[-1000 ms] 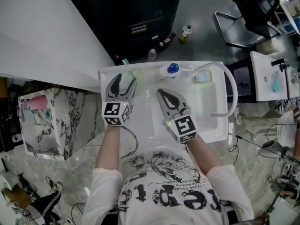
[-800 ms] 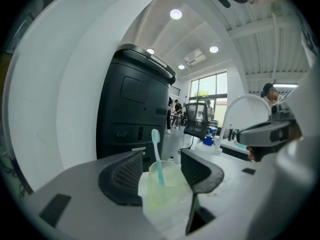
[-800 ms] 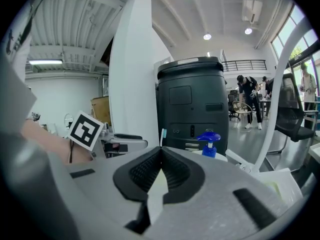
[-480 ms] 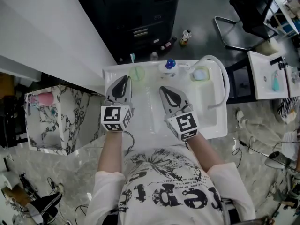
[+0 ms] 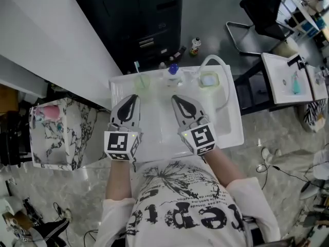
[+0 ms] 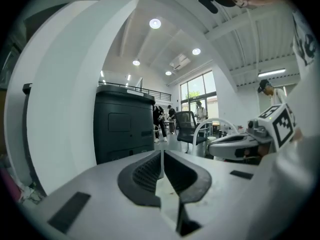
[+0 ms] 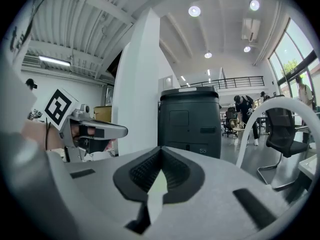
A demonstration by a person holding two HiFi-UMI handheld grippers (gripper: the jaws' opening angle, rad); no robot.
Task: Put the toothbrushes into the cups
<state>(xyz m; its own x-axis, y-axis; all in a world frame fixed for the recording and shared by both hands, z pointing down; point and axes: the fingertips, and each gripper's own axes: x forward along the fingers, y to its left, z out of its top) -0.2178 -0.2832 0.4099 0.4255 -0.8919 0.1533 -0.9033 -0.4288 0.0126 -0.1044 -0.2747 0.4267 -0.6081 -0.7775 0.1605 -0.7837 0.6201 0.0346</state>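
Note:
In the head view a white sink-like table (image 5: 226,133) carries a pale green cup (image 5: 142,82) at its far edge. A teal-headed toothbrush (image 5: 136,67) stands in that cup. A second pale cup (image 5: 208,80) sits at the far right, with a blue-capped item (image 5: 173,72) between the two. My left gripper (image 5: 132,97) (image 6: 161,156) hovers short of the green cup; its jaws have just been closing and now stand shut with nothing between them. My right gripper (image 5: 177,99) (image 7: 160,151) is level with it, shut and empty.
A white hose (image 5: 218,62) arcs over the table's far right. Beyond the table stands a dark cabinet (image 5: 139,19), with a small bottle (image 5: 195,46) on the floor. A marble-patterned box (image 5: 61,133) is at the left; a second white table (image 5: 285,81) and a chair (image 5: 257,9) are at the right.
The left jaws went from wide open to shut, empty. Both grippers lifted and drew back from the cups toward the near side of the table.

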